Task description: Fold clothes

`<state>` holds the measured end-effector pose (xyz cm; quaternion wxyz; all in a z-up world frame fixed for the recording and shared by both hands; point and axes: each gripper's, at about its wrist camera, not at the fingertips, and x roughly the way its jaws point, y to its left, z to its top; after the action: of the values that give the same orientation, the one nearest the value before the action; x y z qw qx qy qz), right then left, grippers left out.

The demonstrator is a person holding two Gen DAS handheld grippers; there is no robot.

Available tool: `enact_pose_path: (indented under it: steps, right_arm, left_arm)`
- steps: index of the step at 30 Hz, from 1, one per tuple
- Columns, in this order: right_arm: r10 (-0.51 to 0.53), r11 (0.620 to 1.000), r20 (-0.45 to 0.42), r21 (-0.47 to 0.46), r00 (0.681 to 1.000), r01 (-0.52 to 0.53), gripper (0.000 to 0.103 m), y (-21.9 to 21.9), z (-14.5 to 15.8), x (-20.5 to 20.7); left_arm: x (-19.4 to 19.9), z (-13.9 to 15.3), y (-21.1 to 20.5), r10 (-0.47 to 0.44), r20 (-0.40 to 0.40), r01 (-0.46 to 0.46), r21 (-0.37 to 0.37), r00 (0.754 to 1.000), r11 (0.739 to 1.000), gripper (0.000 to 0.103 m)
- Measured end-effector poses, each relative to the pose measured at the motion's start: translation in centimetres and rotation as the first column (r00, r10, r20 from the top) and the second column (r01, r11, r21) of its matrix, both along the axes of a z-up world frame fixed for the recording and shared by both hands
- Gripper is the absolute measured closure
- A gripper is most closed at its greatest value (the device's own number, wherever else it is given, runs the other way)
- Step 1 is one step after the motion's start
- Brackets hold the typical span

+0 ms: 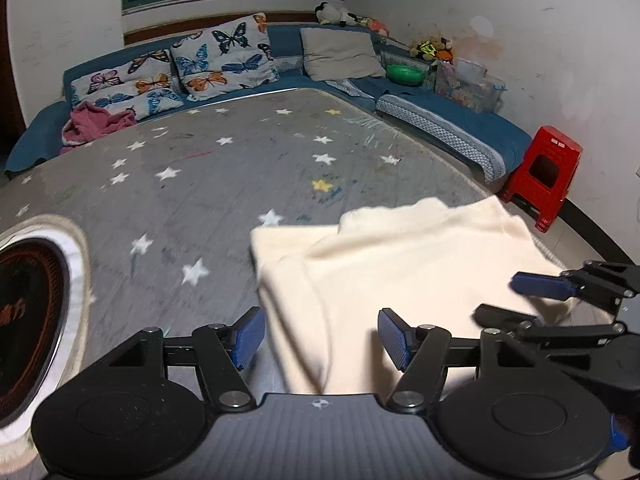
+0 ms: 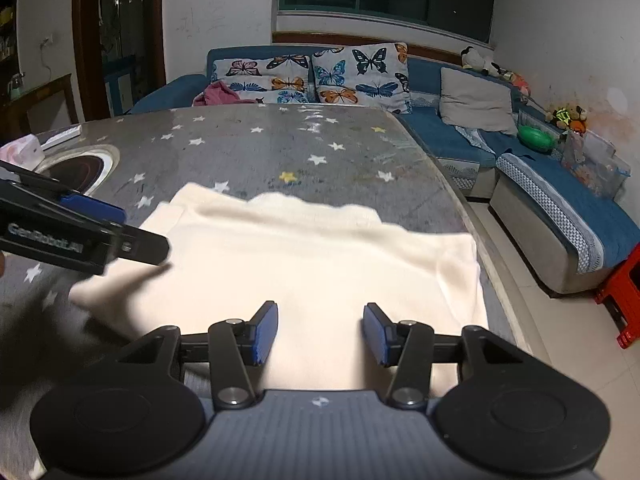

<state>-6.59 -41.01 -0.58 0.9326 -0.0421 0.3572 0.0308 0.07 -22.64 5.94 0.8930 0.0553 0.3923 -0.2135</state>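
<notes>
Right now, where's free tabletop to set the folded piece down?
Free: the star-print table between the cream garment and the sofa, and the strip between the garment and the round inset burner. Crowded: near edge, where the left gripper and right gripper hover open over the garment.

bare star-print table [image 2: 260,148] beyond the cream garment [image 2: 320,256]; inset burner [image 2: 86,170] far left.
</notes>
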Motion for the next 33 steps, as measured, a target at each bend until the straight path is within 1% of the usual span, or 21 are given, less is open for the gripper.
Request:
enact_pose_path:
  steps: [6,10,13,16,19,21,24,26,29,31,33]
  right_arm:
    - [-0.011,1.0,0.038,-0.018,0.999,0.012,0.054,0.3,0.5,-1.7]
    - [-0.014,1.0,0.016,-0.02,1.0,0.015,0.053,0.3,-0.2,-2.1]
    - [-0.009,1.0,0.02,-0.028,1.0,0.009,0.053,0.5,0.3,-2.5]
    - [0.006,1.0,0.03,-0.021,1.0,-0.005,0.052,0.9,0.8,-2.6]
    - [0.018,1.0,0.031,-0.002,0.999,-0.018,0.052,1.7,0.7,-2.3]
    - [0.023,1.0,0.024,0.008,0.999,-0.023,0.046,2.2,0.2,-1.9]
    - [0.011,1.0,0.03,0.0,0.999,-0.011,0.043,2.6,0.1,-1.9]
    - [0.001,1.0,0.037,-0.001,0.999,-0.001,0.032,2.7,0.2,-1.9]
    - [-0.014,1.0,0.046,-0.002,0.999,0.014,0.023,2.8,0.4,-2.0]
    - [-0.014,1.0,0.047,-0.003,0.999,0.014,0.022,2.9,0.4,-2.1]
    - [-0.014,1.0,0.047,-0.006,0.999,0.014,0.019,3.0,0.4,-2.2]
  left_arm:
    - [-1.7,-0.9,1.6,0.017,-0.012,-0.017,-0.022,1.0,1.0,0.036]
    - [-2.3,-1.3,2.0,0.021,-0.02,-0.022,-0.025,1.0,0.999,0.035]
    - [-2.6,-0.9,2.3,0.027,-0.019,-0.028,-0.044,0.999,0.999,0.035]
    - [-2.8,-0.7,2.2,0.025,-0.014,-0.026,-0.041,1.0,0.999,0.031]
    - [-3.0,-1.0,2.0,0.02,-0.026,-0.021,-0.035,0.999,0.999,0.028]
    - [-3.0,-1.2,2.0,0.022,-0.039,-0.023,-0.03,0.999,0.999,0.026]
    - [-3.1,-1.2,2.2,0.025,-0.045,-0.026,-0.035,0.999,0.999,0.021]
    - [-3.3,-1.1,2.4,0.029,-0.04,-0.03,-0.041,0.999,0.999,0.018]
    - [-3.4,-1.0,2.6,0.035,-0.036,-0.036,-0.051,0.999,0.998,0.014]
    - [-3.5,-0.9,2.6,0.036,-0.034,-0.038,-0.053,0.999,0.998,0.014]
    - [-3.6,-0.9,2.7,0.038,-0.032,-0.04,-0.053,0.999,0.998,0.011]
